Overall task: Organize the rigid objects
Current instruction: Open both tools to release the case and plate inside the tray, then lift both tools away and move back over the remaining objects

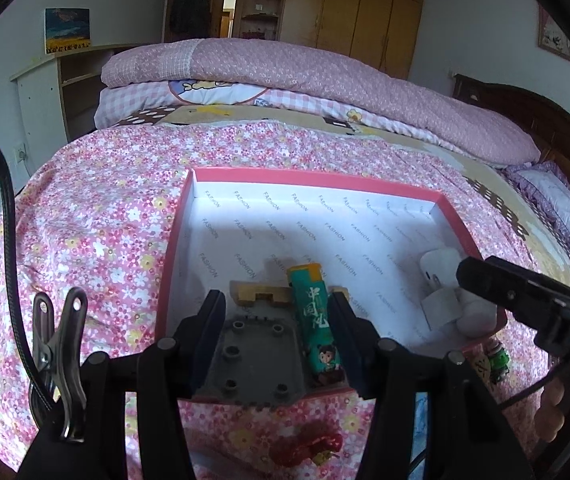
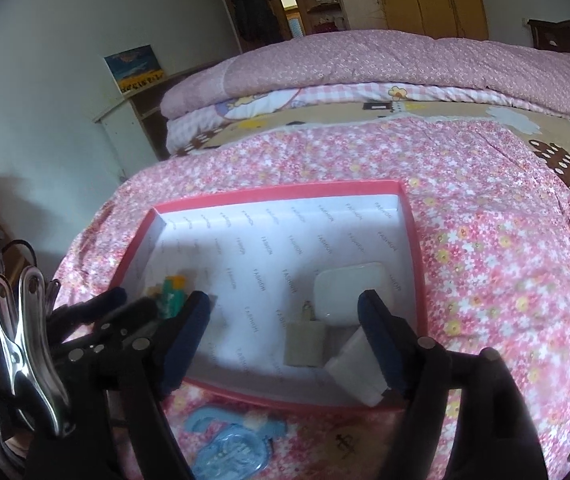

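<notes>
Rigid objects are gathered in a shallow pink-rimmed cardboard box with a white printed lining, which is set on a bed covered by a pink floral sheet.

The left tool is lowered over the near edge of the box, its jaws about half open. Between them a grey studded plastic plate and a green lighter with an orange cap are seen side by side, filling the gap; whether the pads press on them cannot be told. A pale notched wooden block lies just beyond the plate.

The right tool is held with its jaws spread wide and nothing clamped. A white rectangular plastic block is seen tilted just beside the inner face of the right-hand finger. Near it, a beige square plug adapter with metal prongs lies on the box floor, and a white rounded earbud case sits just beyond it, close to the right wall.

Outside the box, on the sheet, a light blue plastic item and a small red object are left near the front edge.
</notes>
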### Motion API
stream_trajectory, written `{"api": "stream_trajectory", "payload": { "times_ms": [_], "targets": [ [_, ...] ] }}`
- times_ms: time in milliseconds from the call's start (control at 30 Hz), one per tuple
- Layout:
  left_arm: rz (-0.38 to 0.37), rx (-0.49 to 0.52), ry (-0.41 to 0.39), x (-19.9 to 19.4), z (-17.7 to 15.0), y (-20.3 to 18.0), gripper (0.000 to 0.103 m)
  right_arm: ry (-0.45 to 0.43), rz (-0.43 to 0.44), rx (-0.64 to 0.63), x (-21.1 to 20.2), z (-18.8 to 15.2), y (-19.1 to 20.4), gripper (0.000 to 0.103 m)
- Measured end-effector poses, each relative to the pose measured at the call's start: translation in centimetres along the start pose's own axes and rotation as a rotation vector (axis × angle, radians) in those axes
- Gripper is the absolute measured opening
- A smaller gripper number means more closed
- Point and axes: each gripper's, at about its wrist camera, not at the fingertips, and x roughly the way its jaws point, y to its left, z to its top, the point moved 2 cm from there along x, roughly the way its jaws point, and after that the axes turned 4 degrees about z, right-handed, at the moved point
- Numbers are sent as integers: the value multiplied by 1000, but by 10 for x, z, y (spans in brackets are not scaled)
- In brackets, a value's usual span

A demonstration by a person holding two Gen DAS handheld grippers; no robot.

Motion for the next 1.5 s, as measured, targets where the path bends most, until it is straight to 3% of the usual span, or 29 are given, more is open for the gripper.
{"api": "stream_trajectory", "payload": {
  "times_ms": [667, 1500],
  "targets": [
    [-21, 8, -11, -49, -23, -5, 56, -10, 77, -38, -45, -44, 27, 78],
    [-36, 1, 36, -68, -61, 0, 56, 48, 65, 12, -66, -103, 5, 78]
  ]
}}
